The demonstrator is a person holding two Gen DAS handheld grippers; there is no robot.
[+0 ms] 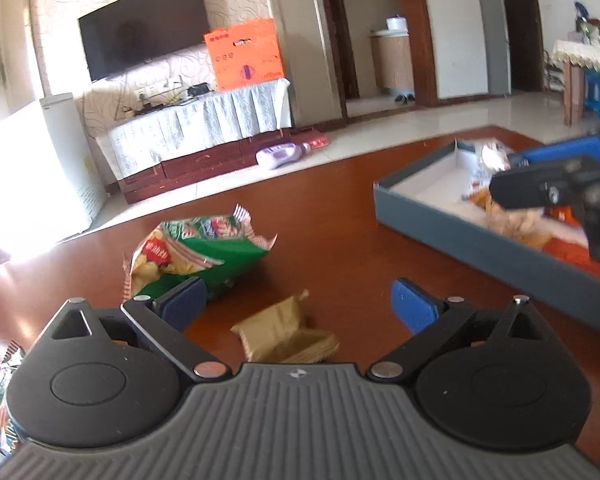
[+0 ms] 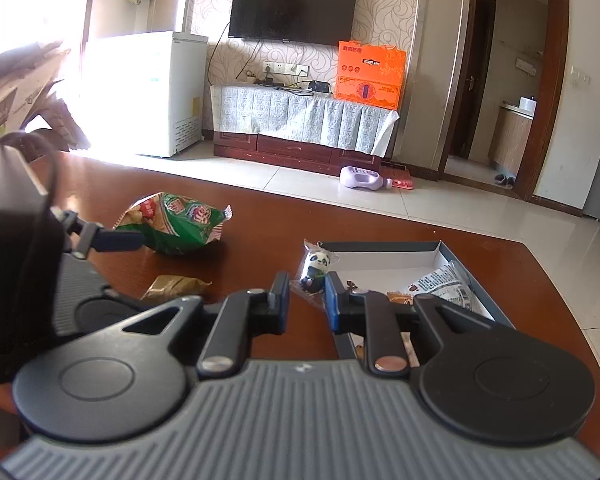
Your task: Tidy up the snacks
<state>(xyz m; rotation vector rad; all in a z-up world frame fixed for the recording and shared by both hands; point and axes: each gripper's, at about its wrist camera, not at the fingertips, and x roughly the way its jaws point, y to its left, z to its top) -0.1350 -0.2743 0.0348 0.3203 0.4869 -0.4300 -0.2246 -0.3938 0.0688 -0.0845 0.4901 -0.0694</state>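
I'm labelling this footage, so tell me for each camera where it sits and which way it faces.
Left wrist: on the left gripper, angled down over the wooden table toward the TV wall; its own open fingers show, with the right gripper over the box.
Right wrist: on the right gripper, same heading; its shut fingers show, with the panda packet beyond them and the left gripper at the left.
Shared: green chip bag, gold packet, box, TV.

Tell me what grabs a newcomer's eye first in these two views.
The green chip bag lies crumpled on the dark red table, with a small gold packet nearer, between the open fingers of the left gripper. To the right, the right gripper hangs at the near corner of the blue box with a panda packet.
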